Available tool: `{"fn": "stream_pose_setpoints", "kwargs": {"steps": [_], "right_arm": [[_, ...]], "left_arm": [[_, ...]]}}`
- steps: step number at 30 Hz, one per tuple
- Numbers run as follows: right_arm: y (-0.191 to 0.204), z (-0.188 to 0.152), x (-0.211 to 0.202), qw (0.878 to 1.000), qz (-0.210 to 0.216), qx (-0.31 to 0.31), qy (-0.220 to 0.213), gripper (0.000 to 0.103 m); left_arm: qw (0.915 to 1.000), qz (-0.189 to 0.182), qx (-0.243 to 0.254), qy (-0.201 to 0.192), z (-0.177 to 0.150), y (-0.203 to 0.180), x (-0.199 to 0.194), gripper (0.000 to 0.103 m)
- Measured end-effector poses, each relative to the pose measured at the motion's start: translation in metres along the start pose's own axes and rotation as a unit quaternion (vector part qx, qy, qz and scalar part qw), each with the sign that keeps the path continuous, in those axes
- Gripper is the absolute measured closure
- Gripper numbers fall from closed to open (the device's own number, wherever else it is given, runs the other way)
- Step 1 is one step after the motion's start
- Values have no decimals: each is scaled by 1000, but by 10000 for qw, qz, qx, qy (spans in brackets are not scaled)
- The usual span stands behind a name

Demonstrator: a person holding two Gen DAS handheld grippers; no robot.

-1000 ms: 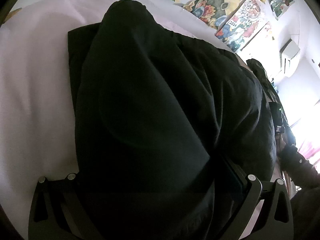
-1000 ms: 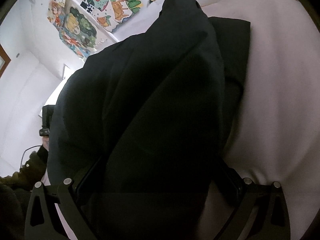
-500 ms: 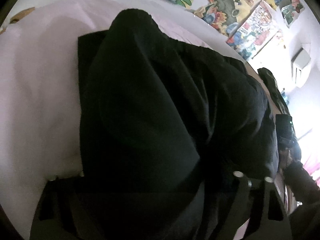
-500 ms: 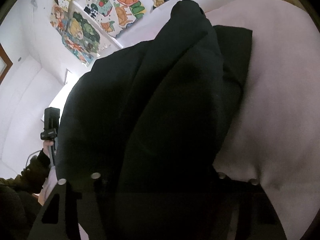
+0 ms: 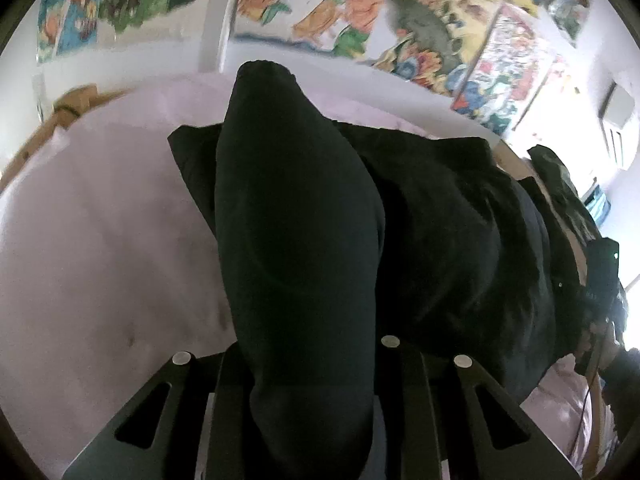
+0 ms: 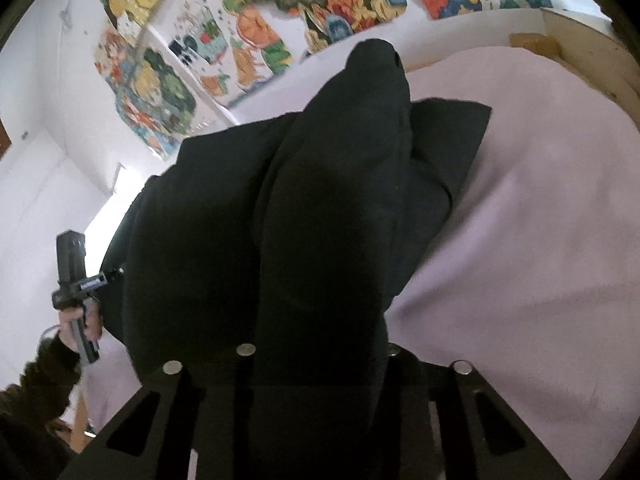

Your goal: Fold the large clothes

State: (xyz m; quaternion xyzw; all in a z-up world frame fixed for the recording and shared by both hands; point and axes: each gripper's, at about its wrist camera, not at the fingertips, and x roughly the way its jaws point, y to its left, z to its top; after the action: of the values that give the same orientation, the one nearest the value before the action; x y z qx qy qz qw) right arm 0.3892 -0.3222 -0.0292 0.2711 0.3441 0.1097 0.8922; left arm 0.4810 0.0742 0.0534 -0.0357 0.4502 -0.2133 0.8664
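Note:
A large black garment (image 5: 420,240) lies partly on a pale pink sheet (image 5: 100,260). My left gripper (image 5: 308,384) is shut on a thick fold of the black garment, which rises between its jaws and hides the fingertips. My right gripper (image 6: 316,384) is shut on another fold of the same garment (image 6: 320,220), lifted the same way. The garment hangs in a sagging span between the two grippers. The left gripper and the hand holding it also show in the right wrist view (image 6: 74,284).
The pink sheet (image 6: 540,240) covers a bed with a wooden frame (image 6: 584,52). Colourful drawings (image 5: 420,28) hang on the white wall behind. An air conditioner (image 5: 618,108) is high on the right wall.
Both grippers have closed from wide open onto the black fabric. Both have lifted and tilted up, so more wall shows and the garment is raised off the sheet.

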Motion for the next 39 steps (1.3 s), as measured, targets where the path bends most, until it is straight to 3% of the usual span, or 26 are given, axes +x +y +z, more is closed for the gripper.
{"fn": "stream_pose_setpoints", "kwargs": {"steps": [6,11,19,25,30,33,37,39], "right_arm": [[47,-28,-32,9997,-180,-175,47,80],[101,-46,-56,9970,-622,-360,273,80],[121,-84,-47,9921,-954,-286,762,79],[102,-114,-37,9926,-1095,-82,511,72],[88,-121,-37,9903,-1309,124,454,56],[86,-124,-39,9887,-1447,224,315,47],[91,-136,-50,9809,-1939,106,-119,33],[94,-145,-58,9789,-1993,159,-428,18]], "left_arm": [[9994,141,307,5,-25,-28,-59,85],[9981,362,483,148,-53,-51,-98,85],[9980,302,27,558,-101,-43,-103,85],[9984,164,-305,439,-110,-19,-88,78],[9971,640,-44,406,-115,-19,-82,53],[9960,755,-314,361,-122,-8,-84,41],[9939,771,-782,-70,-133,2,-106,40],[9927,710,-886,-398,-141,3,-122,35]]}}
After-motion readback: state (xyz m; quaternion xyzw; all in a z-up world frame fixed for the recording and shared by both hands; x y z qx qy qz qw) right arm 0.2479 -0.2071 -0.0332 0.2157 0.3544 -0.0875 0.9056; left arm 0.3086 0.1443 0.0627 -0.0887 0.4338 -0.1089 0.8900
